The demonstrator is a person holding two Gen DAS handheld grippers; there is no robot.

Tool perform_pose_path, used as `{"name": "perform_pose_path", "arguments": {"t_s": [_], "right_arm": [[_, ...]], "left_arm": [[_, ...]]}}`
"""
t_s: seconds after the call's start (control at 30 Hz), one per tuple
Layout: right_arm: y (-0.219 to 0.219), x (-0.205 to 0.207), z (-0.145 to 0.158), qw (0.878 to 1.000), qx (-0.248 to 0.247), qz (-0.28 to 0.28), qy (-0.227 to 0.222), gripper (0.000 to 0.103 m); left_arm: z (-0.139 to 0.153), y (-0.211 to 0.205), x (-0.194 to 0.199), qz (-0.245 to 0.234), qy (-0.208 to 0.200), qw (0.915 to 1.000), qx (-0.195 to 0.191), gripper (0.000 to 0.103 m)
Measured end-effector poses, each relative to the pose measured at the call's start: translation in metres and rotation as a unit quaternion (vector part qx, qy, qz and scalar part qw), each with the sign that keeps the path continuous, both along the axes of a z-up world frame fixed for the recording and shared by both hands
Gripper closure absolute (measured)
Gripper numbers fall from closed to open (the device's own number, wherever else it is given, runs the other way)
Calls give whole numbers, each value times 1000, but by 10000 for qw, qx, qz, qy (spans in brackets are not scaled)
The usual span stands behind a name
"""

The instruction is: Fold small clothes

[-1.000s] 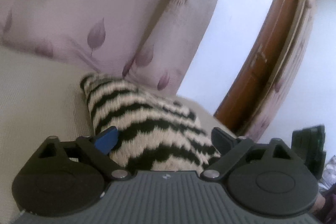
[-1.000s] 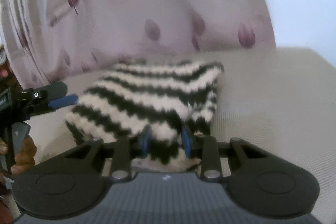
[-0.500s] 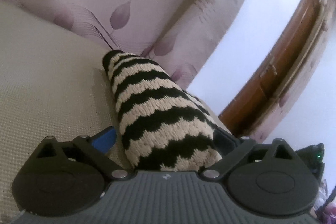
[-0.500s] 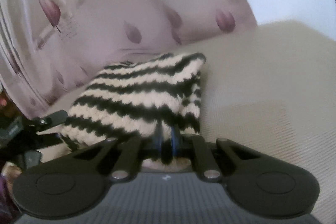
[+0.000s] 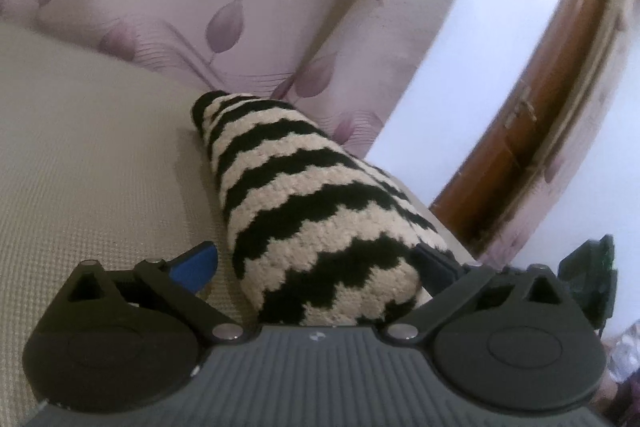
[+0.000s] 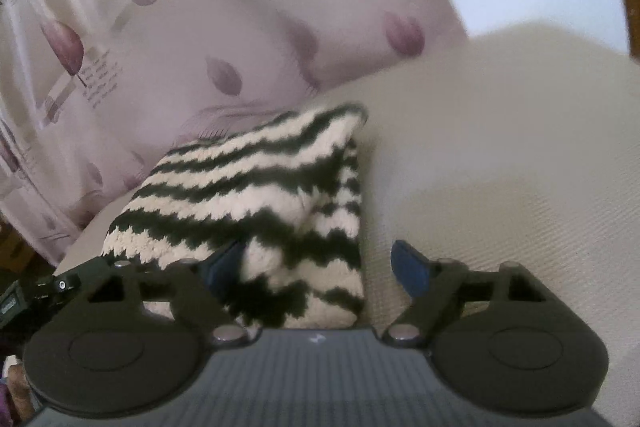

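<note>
A small knitted garment with black and cream zigzag stripes (image 5: 304, 211) lies folded on a beige textured surface (image 5: 92, 163). In the left wrist view my left gripper (image 5: 316, 259) is open, its fingers either side of the garment's near end without pressing it. In the right wrist view the same garment (image 6: 248, 195) lies in front of my right gripper (image 6: 320, 263), which is open; its left finger rests against the knit, its right finger stands clear over the beige surface.
A pale curtain with purple leaf print (image 5: 224, 11) hangs behind the surface. A brown wooden door (image 5: 532, 131) and white wall are at the right. The other gripper shows at the right edge (image 5: 588, 279) and at the left edge (image 6: 36, 287).
My right gripper was shut on the garment's near edge half a second ago and has now opened. My left gripper stayed open around the garment.
</note>
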State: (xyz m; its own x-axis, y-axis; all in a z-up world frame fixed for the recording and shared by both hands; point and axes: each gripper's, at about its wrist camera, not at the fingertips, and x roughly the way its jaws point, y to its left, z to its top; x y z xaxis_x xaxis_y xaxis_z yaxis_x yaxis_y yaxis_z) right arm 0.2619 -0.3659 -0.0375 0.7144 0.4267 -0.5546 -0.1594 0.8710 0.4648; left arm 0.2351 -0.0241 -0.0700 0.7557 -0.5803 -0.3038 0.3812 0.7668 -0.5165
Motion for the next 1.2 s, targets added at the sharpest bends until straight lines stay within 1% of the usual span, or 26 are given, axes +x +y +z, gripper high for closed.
{"name": "perform_pose_path", "arguments": {"t_s": [0.03, 0.13, 0.27, 0.43, 0.7, 0.97, 1.2], "right_arm": [[1, 5, -3, 9999, 4, 93, 96, 22], [7, 7, -3, 9996, -144, 240, 72, 23], [15, 0, 0, 9984, -450, 330, -13, 22], [19, -1, -1, 9983, -478, 324, -33, 22], [24, 1, 0, 9974, -615, 365, -87, 18], [22, 1, -2, 9979, -519, 388, -83, 16], [21, 1, -2, 9980, -495, 383, -87, 16]], "left_arm": [[0, 0, 0, 38, 29, 10000, -4, 1], [1, -2, 0, 93, 30, 9999, 55, 0], [2, -4, -1, 168, 19, 9997, 178, 0], [2, -5, 0, 208, 47, 9995, 236, 0], [3, -9, 0, 265, 38, 9990, 350, 0], [4, -11, -1, 287, 37, 9985, 462, 0], [5, -15, -2, 349, 11, 9974, 635, 0]]}}
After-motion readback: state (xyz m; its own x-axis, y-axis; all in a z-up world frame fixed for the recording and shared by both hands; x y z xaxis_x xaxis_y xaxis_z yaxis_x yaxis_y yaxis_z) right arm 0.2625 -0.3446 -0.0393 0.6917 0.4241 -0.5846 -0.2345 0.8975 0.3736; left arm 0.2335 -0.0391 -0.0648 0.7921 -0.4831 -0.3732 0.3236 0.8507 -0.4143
